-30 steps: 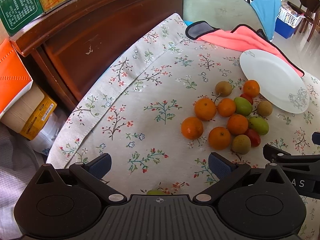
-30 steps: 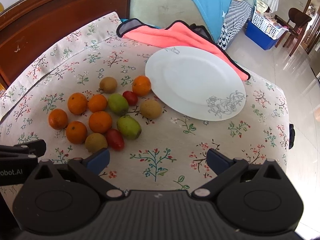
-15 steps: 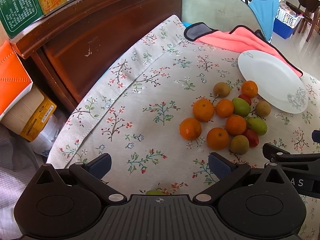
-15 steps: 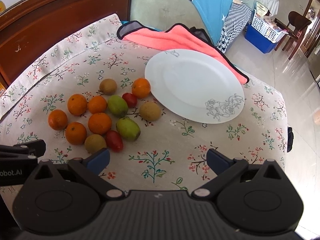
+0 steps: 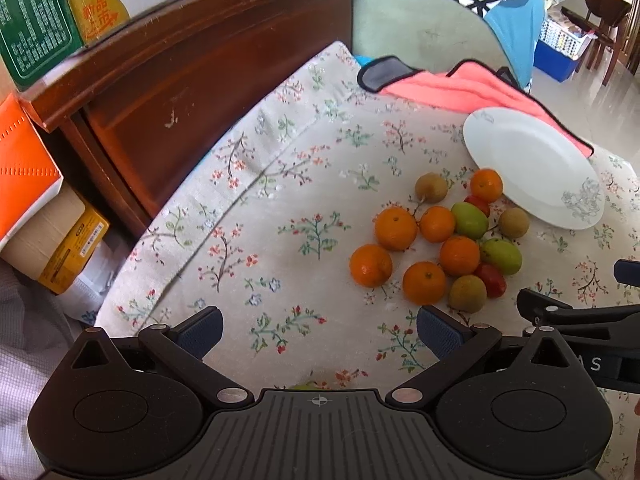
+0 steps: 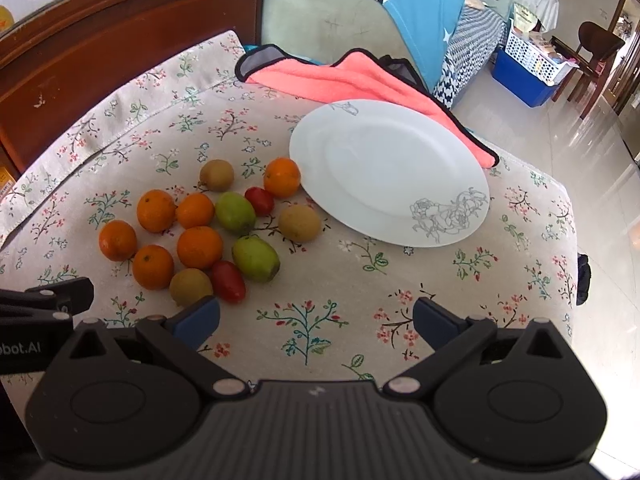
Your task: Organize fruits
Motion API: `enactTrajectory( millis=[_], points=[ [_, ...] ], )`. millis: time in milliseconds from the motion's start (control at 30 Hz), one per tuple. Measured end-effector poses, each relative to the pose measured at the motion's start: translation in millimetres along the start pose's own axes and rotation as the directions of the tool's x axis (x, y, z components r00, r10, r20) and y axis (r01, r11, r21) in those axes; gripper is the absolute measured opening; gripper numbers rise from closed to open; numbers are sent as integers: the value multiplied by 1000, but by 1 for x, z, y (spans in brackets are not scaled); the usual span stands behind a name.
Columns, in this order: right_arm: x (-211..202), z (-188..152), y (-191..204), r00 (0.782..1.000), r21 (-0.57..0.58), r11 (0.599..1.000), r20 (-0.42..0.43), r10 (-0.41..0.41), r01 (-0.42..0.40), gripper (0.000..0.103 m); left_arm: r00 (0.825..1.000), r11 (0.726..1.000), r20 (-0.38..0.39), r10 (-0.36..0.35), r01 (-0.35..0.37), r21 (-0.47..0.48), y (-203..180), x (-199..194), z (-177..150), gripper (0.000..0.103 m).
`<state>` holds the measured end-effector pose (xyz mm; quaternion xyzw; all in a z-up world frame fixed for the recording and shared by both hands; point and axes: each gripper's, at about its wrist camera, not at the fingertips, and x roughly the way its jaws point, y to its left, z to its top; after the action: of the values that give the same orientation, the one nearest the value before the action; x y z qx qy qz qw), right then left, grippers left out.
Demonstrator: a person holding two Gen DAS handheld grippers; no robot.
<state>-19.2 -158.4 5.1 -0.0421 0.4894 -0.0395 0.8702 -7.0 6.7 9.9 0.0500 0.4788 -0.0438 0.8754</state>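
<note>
A cluster of fruit lies on the floral tablecloth (image 5: 280, 216): several oranges (image 6: 199, 246), green fruits (image 6: 255, 258), brown kiwis (image 6: 299, 223) and small red fruits (image 6: 228, 281). An empty white plate (image 6: 390, 170) sits just right of the cluster, touching one orange (image 6: 282, 177). In the left wrist view the same oranges (image 5: 395, 227) and plate (image 5: 532, 166) lie ahead to the right. My left gripper (image 5: 318, 330) is open over bare cloth, left of the fruit. My right gripper (image 6: 316, 320) is open, its left finger (image 6: 198, 318) close to a kiwi (image 6: 190, 286).
A coral towel (image 6: 360, 80) lies behind the plate, partly under it. A dark wooden cabinet (image 5: 180, 68) borders the table's far left, with cardboard boxes (image 5: 28, 168) beside it. A cushioned chair (image 6: 320, 12) stands behind; the table's right edge drops to a tiled floor (image 6: 580, 140).
Both views have drifted slightly: the fruit and plate sit a little lower and nearer in the frames. Both grippers stay open and nothing on the table has moved.
</note>
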Motion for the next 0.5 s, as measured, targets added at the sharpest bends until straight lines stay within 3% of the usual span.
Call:
enactTrajectory(
  millis=[200,500],
  points=[
    [-8,-3,-12,998,21,1000,61,-7,6,102,997,1000,66,29,-29,-1,13,-5,5,103],
    [-9,-12,-23,990,48,991,80,119,-123,102,996,1000,87,-24,23,3,25,-3,0,102]
  ],
)
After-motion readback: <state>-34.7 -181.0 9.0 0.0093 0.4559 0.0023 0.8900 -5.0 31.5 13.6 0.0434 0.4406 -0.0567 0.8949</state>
